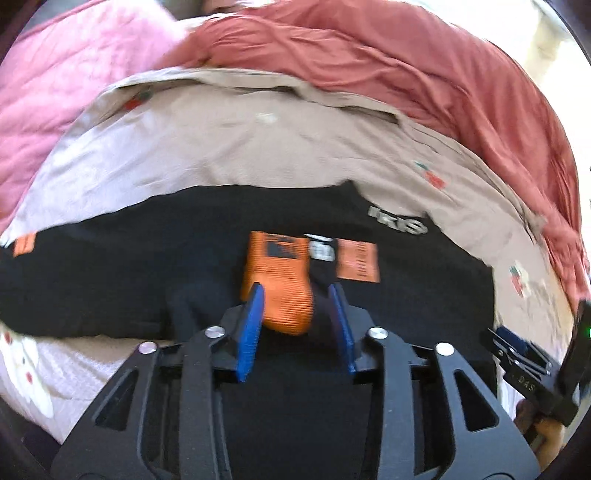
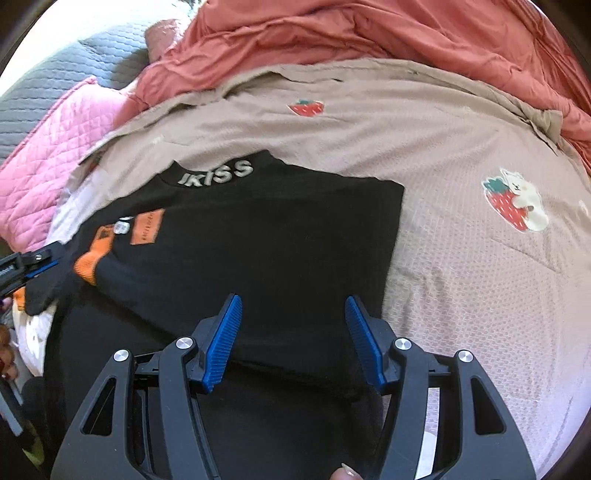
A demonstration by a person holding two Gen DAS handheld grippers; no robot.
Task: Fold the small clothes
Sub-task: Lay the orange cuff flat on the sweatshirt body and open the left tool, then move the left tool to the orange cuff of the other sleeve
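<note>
**Black top on the bed, sleeve fold under way**

Surface: a bed, covered by a beige sheet [image 2: 424,155] printed with strawberries; a pink quilted blanket [image 2: 48,162] lies at the far left, a rust-red duvet [image 2: 369,33] is bunched along the far side.

Left to right:

- Left tool [image 1: 295,291]: blue pads apart, the orange ribbed cuff [image 1: 275,280] of the sleeve between them. The left pad lies against the cuff; the right pad stands clear of it, so I read no firm clamp. The view is blurred.
- Black top [image 2: 258,236]: lies flat on the sheet, collar away from the person. Its right edge runs straight with no sleeve showing, so that side looks already turned in. The left sleeve is drawn across the chest but rumpled, not yet laid flat.
- Right tool [image 2: 293,321]: pads wide apart, nothing between them, above the near hem.

Judgement: roughly halfway. Left: settle the left sleeve, then fold hem to collar.

Writing: collar reads "IKISS" in pale letters. An orange patch [image 2: 147,227] on the chest carries print too small to read, as do the small white tag beside it and the dark block on the cuff.
</note>
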